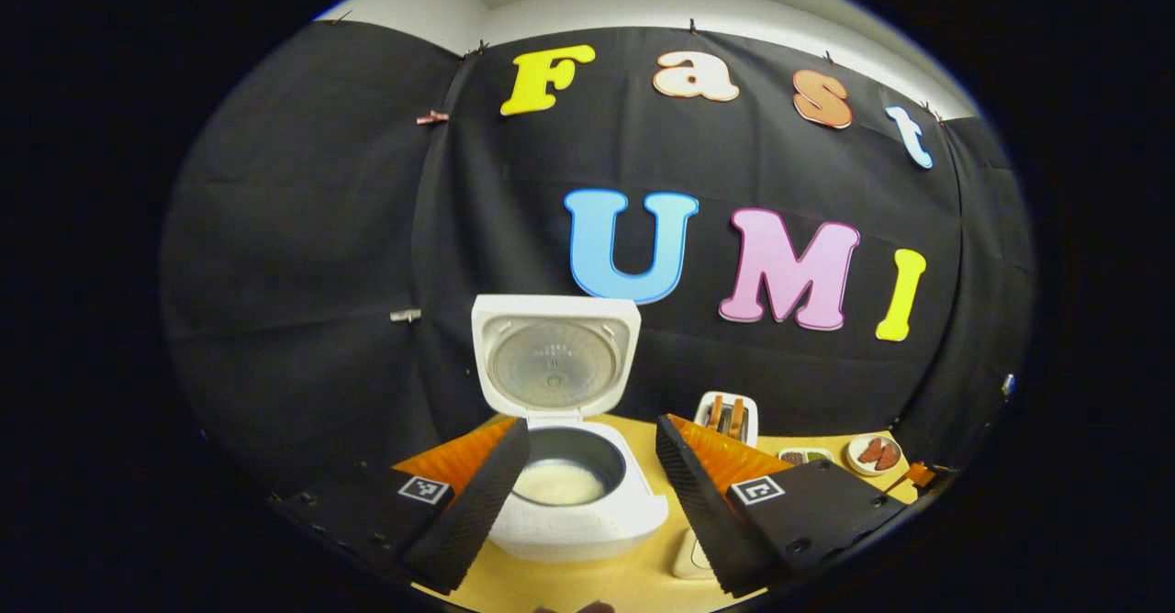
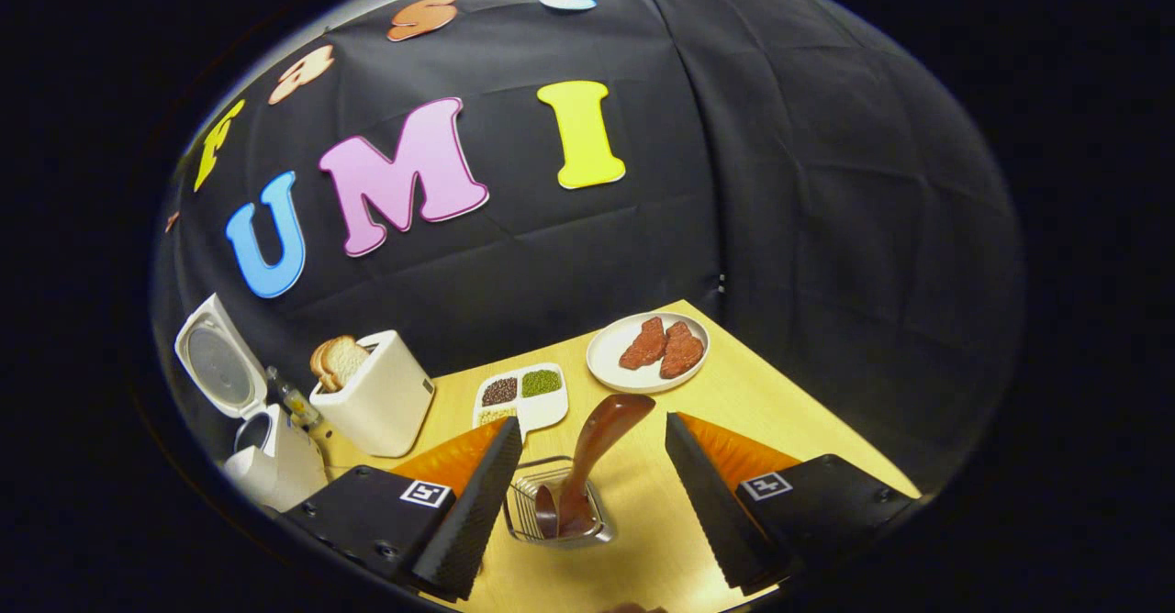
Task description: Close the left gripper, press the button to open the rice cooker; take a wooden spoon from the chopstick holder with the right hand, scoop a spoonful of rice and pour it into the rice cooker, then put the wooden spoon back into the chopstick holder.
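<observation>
Your right gripper [image 2: 592, 503], fingers spread, straddles the wooden spoon [image 2: 597, 452] standing in the chopstick holder [image 2: 560, 512]; its handle leans up and away.

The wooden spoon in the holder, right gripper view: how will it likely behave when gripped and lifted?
The wooden spoon looks rigid, so it should not bend. Its glossy, rounded handle may slip or twist between the fingers. It leans in a light wire chopstick holder, which might tip or drag along if the spoon catches. The right gripper is open around it.
</observation>
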